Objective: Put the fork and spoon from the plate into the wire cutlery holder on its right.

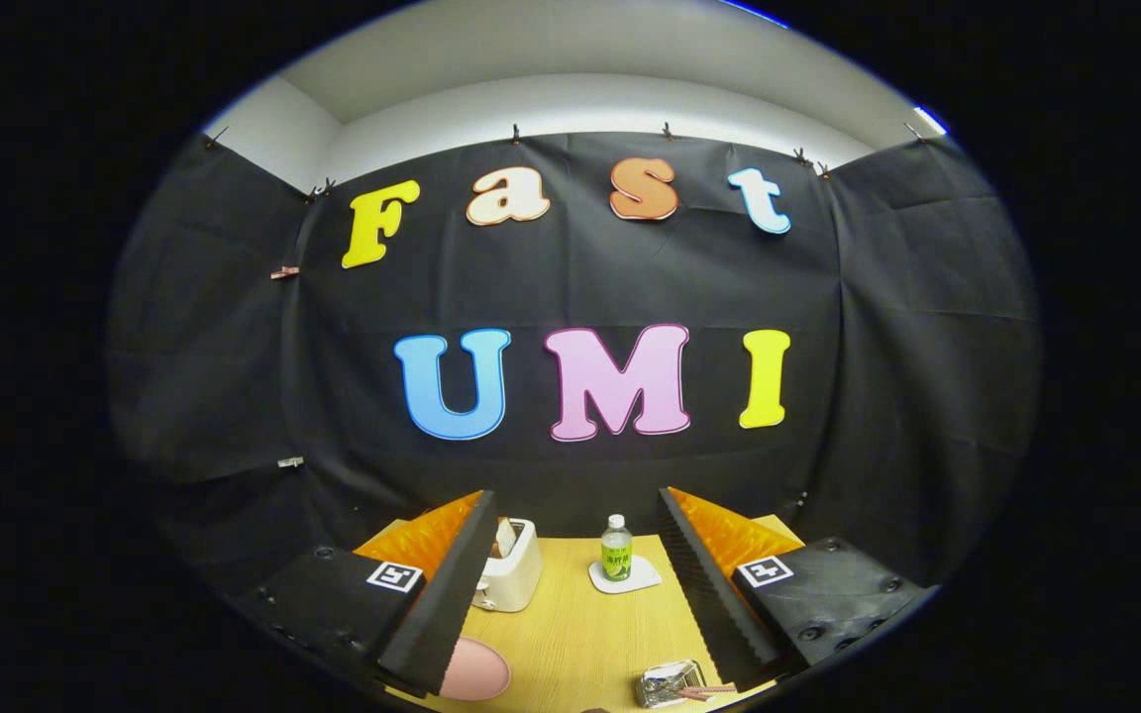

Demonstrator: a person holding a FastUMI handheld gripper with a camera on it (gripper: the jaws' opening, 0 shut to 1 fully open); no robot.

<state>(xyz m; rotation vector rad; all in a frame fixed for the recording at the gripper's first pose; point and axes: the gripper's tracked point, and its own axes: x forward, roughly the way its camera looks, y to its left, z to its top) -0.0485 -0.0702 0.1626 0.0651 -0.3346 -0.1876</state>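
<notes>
Gripper view looks level across a wooden table, and the gripper is held high, its fingers spread wide with nothing between them. Just past the left finger, a slice of the pink plate peeks out; whatever cutlery lies on it is hidden. Beyond it stands a toaster, then a bottle on a coaster. By the right finger sits the wire holder. I'd tip the gripper down and left until the plate shows whole before reaching.
</notes>
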